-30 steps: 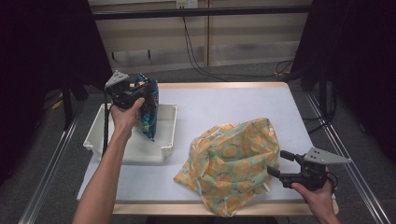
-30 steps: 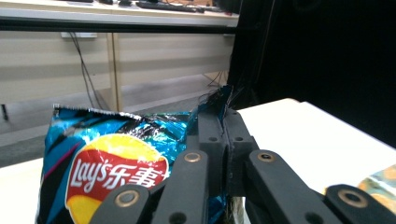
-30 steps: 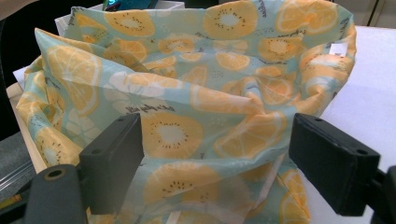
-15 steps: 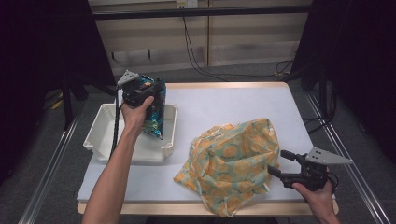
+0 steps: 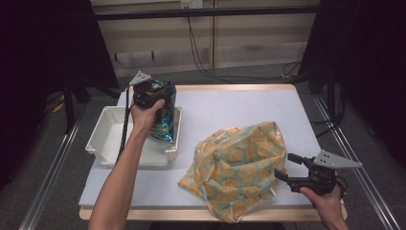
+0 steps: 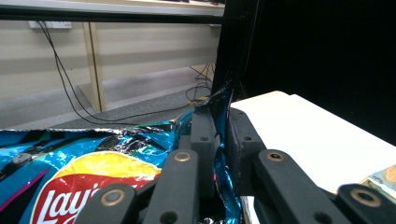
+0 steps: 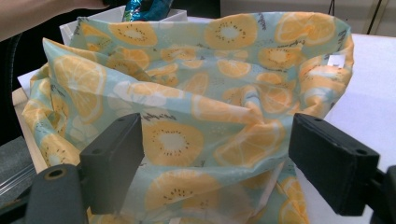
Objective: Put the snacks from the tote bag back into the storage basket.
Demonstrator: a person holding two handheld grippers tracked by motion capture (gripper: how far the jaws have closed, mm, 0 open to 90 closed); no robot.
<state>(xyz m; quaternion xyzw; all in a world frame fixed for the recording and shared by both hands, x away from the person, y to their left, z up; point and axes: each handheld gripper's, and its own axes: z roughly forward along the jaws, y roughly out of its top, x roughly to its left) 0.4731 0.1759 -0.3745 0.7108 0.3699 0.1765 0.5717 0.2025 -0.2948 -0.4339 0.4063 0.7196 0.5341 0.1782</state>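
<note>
Left gripper clamped on a chip bag's top corner, right gripper gaping beside the fruit-print cloth bag.

Pinched only by a thin strip of crinkled foil, the chip bag hangs over the right end of the white bin, well to the left of the cloth bag slumped on the counter. That slick foil could slide out of the jaws or tear under the bag's own weight, I reckon. The right gripper's 2 jaws stand wide apart just at the cloth bag's near-right edge, holding nothing, so its mouth sags; a chip bag brought over might snag on the loose folds or push the cloth bag along.
</note>
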